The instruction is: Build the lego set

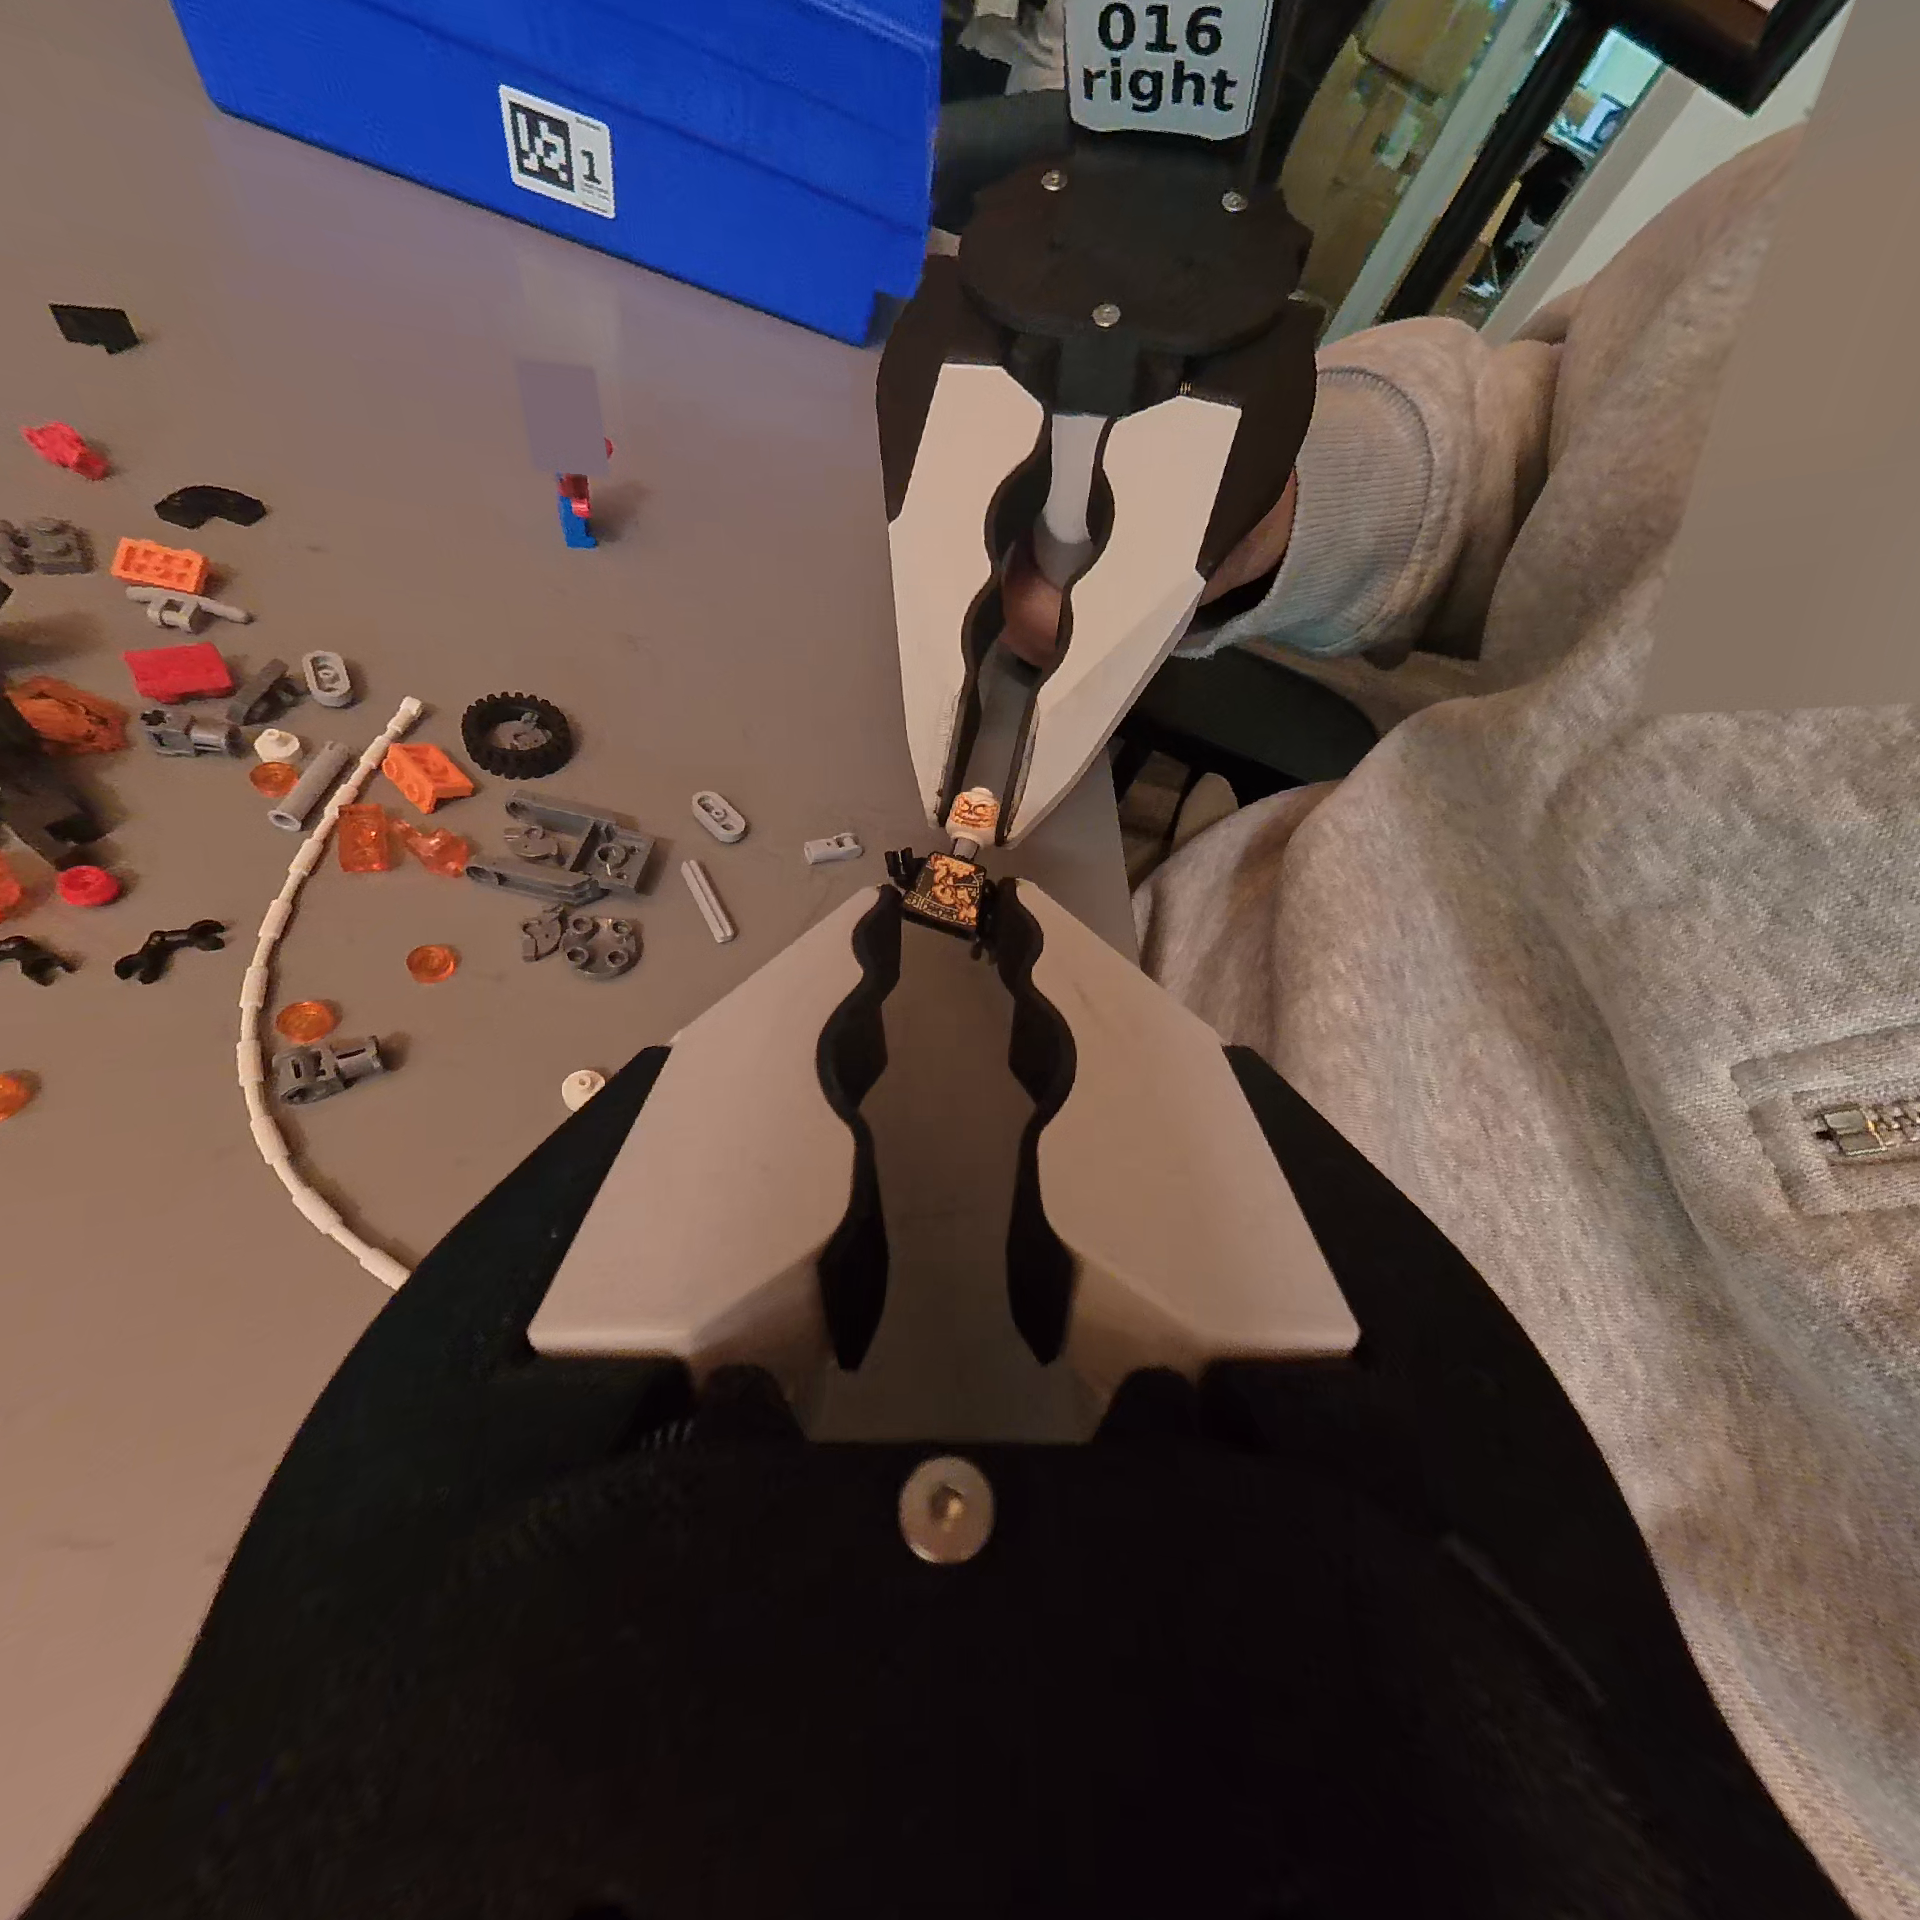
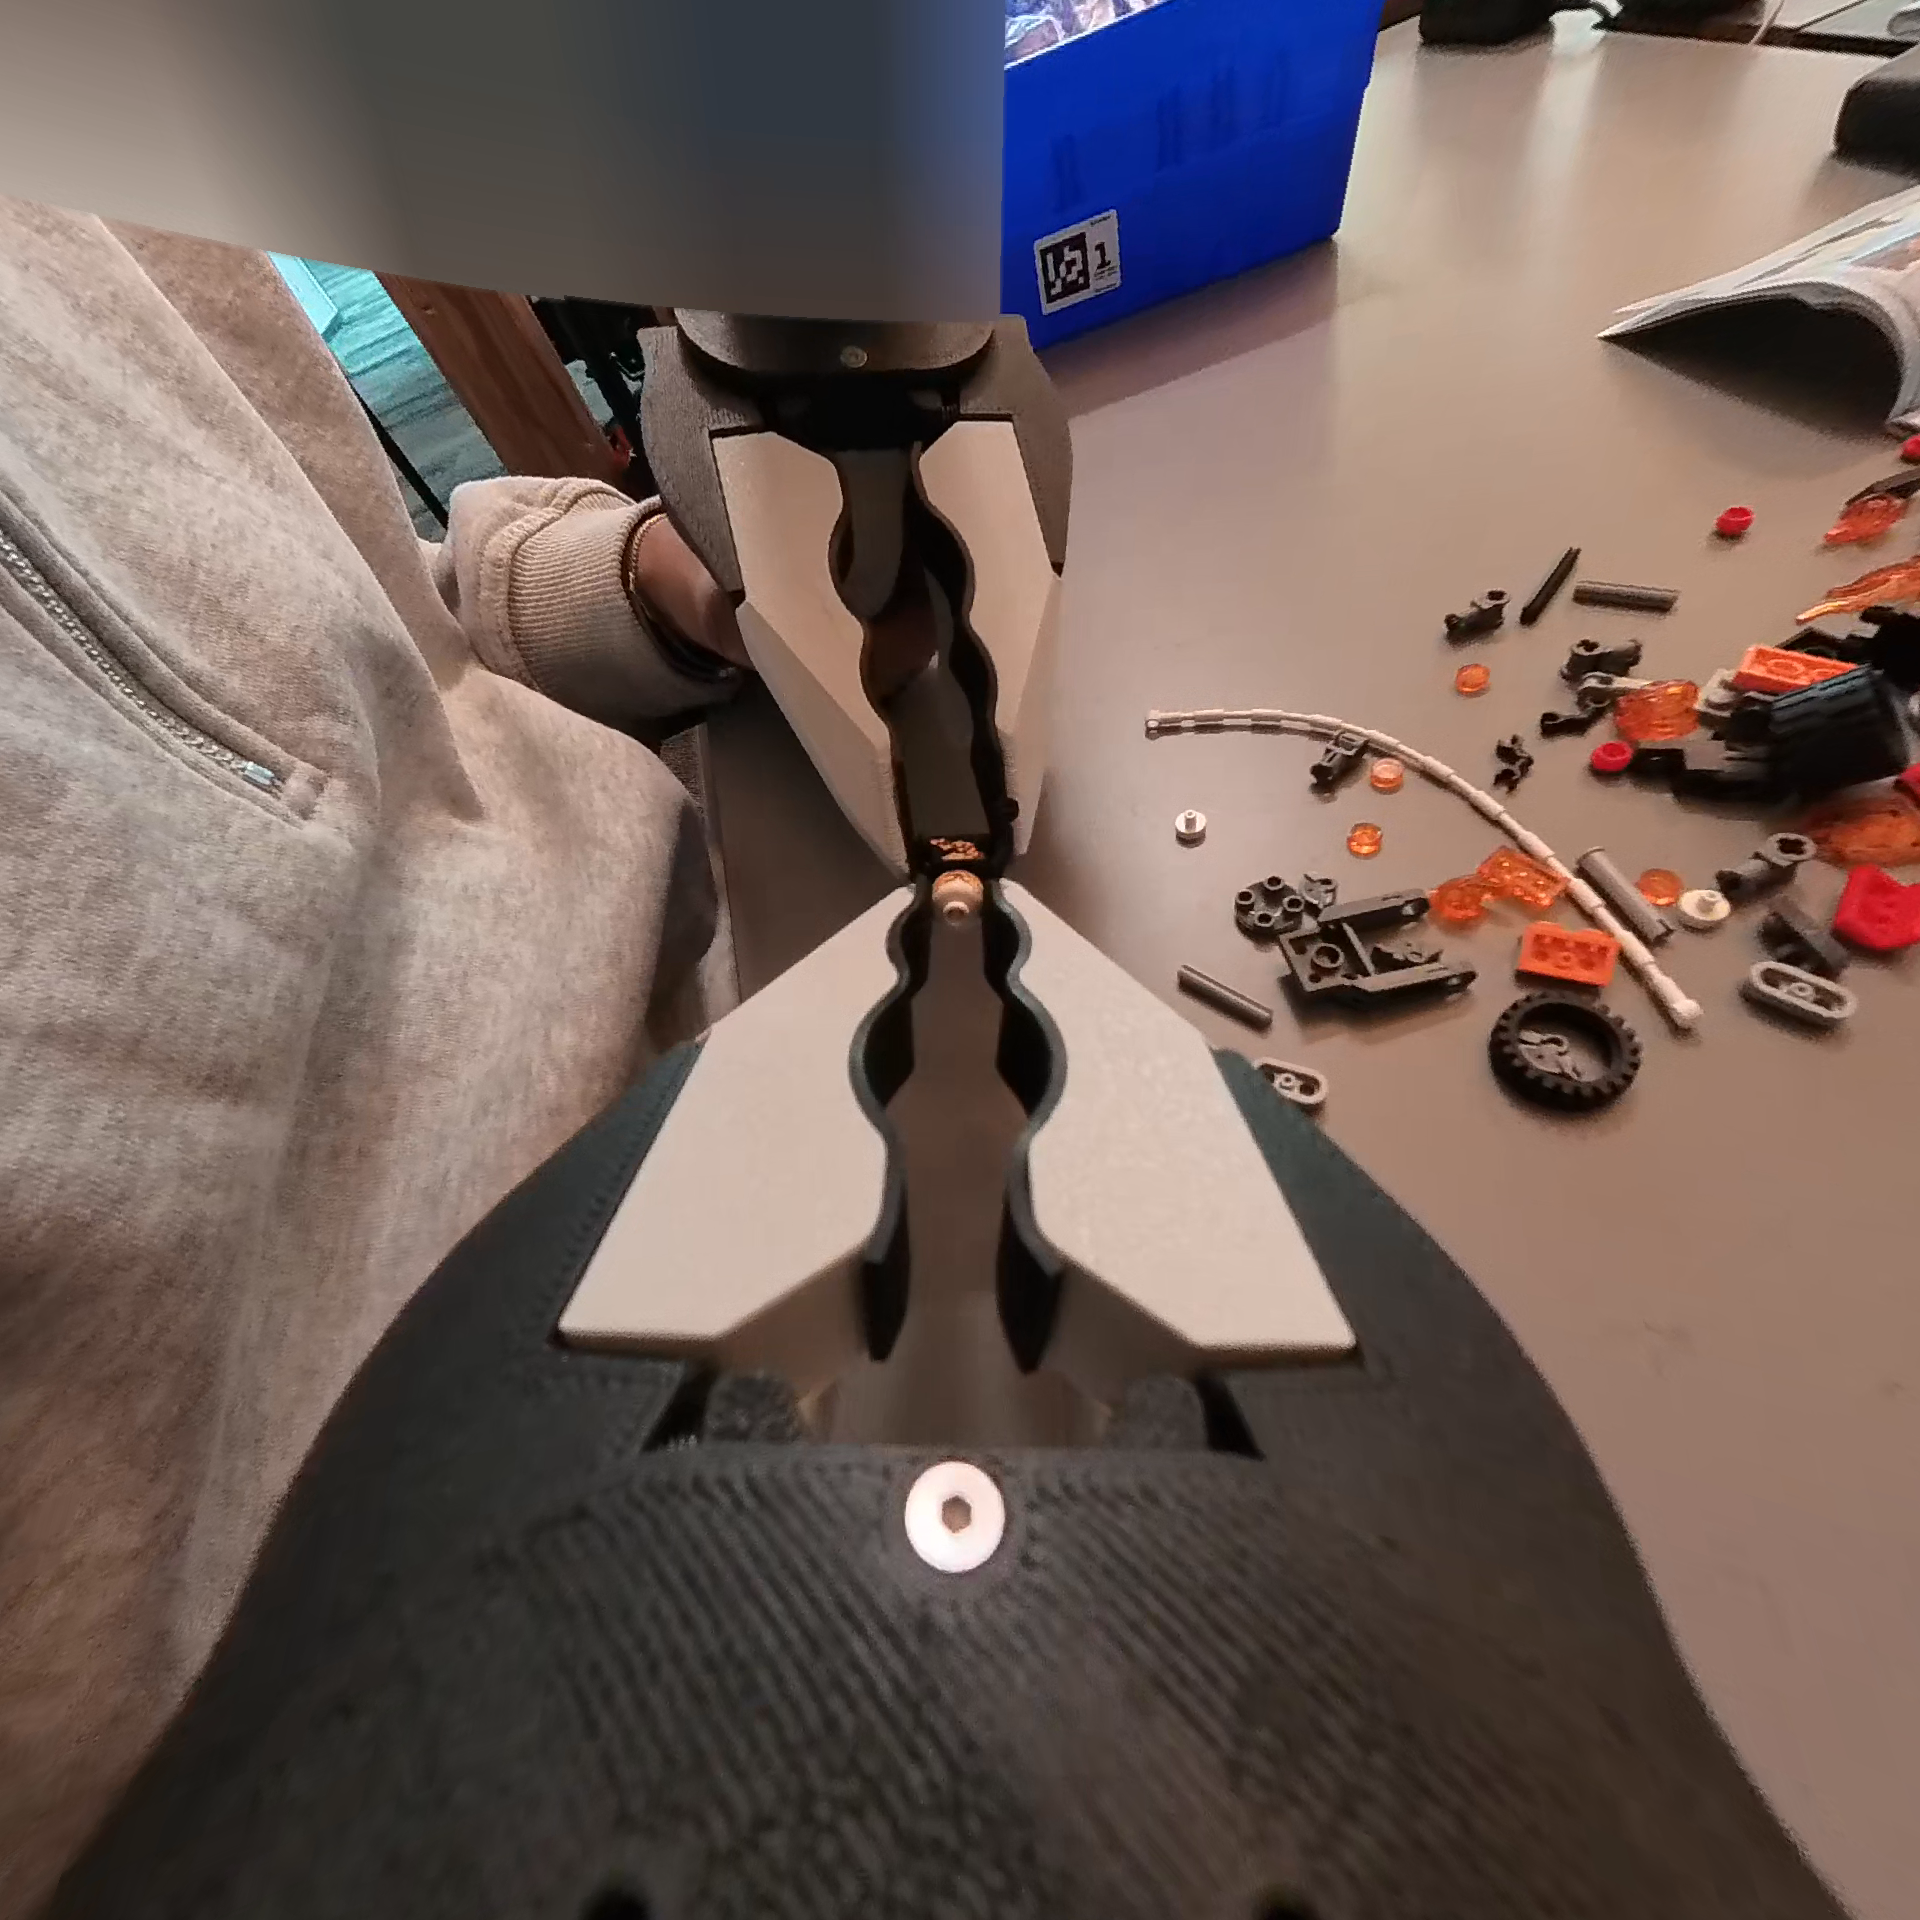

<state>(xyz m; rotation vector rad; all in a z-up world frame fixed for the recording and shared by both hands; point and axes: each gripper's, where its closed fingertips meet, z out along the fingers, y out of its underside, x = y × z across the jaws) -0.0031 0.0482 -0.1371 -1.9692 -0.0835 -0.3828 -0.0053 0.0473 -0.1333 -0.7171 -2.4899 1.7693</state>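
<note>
Left wrist view: left gripper (image 1: pixel 940 902) is pinching the black printed minifigure torso (image 1: pixel 943 889) at its tips, and the right gripper (image 1: pixel 979 821) opposite is clamped on the white-and-orange minifigure head (image 1: pixel 975 812), both held above the table edge (image 1: pixel 1117 883), near the person's grey sweatshirt (image 1: pixel 1507 935). Step in hand looks like seating head on the neck stud; they're just about touching. Next move needs axial alignment and a straight push, since any tilt could pop the head out of the tips.

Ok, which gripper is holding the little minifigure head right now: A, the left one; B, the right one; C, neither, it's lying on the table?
B: the right gripper pinches the pale minifigure head at its tips, facing the black printed torso clamped in the left gripper.
</note>
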